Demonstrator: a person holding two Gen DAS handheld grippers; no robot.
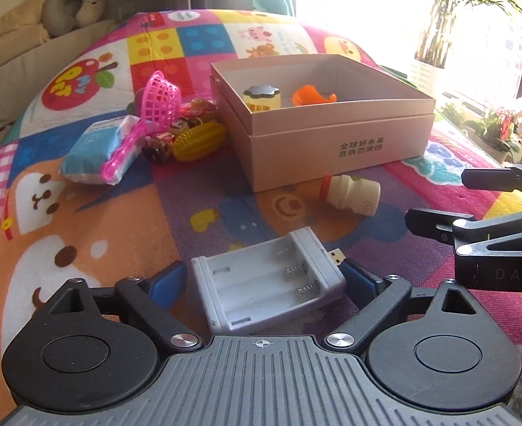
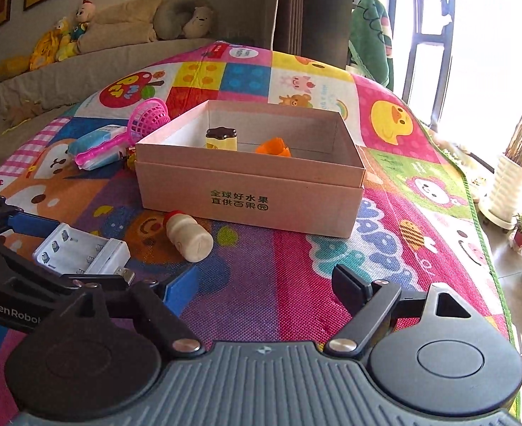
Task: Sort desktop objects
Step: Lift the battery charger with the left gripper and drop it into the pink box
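Observation:
A grey battery charger [image 1: 268, 280] lies between the blue pads of my left gripper [image 1: 264, 280], whose jaws stand close at its two sides; I cannot tell if they press it. It also shows in the right wrist view [image 2: 83, 254]. My right gripper [image 2: 264, 284] is open and empty over the mat. It also shows in the left wrist view [image 1: 474, 209]. A cardboard box [image 1: 332, 142] holds a small yellow jar [image 1: 262, 97] and an orange toy [image 1: 310, 96]. A cream toy bottle [image 1: 351, 191] lies on its side in front of the box.
Left of the box lies a pile: a pink toy net [image 1: 154, 110], a blue tissue pack [image 1: 97, 149], a yellow toy corn [image 1: 200, 140] and small snacks. A colourful play mat [image 2: 332, 284] covers the surface. Potted plants [image 2: 509, 184] stand at the right.

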